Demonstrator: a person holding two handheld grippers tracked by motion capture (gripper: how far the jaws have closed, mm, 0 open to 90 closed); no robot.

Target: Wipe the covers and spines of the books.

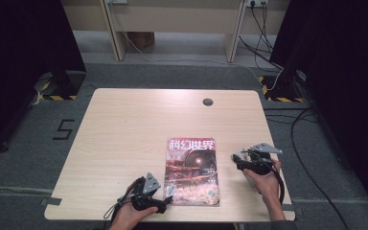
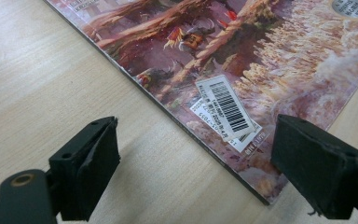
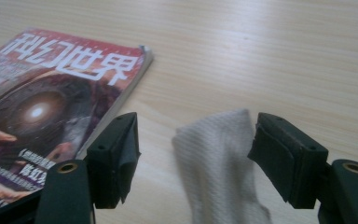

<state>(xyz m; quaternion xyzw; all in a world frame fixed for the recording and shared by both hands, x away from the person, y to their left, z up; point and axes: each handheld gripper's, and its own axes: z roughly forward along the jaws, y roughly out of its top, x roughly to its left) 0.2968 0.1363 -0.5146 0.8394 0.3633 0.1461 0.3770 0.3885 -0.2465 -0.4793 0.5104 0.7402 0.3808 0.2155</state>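
Observation:
A magazine (image 1: 192, 171) with a red cover and white Chinese title lies flat near the table's front edge. My left gripper (image 1: 167, 192) is open at its lower left corner. In the left gripper view the jaws (image 2: 205, 172) straddle the corner of the magazine (image 2: 242, 60), with its barcode sticker (image 2: 227, 109) just ahead. My right gripper (image 1: 237, 161) stands open to the right of the magazine. In the right gripper view a white cloth strip (image 3: 219, 163) lies on the wood between the open jaws (image 3: 193, 156), and the magazine (image 3: 51, 93) is to the left.
The light wooden table (image 1: 124, 124) has a round cable hole (image 1: 208, 101) at the back. Cables (image 1: 311, 158) trail over the grey floor to the right. A taped "5" (image 1: 63, 129) marks the floor at the left. Black curtains flank both sides.

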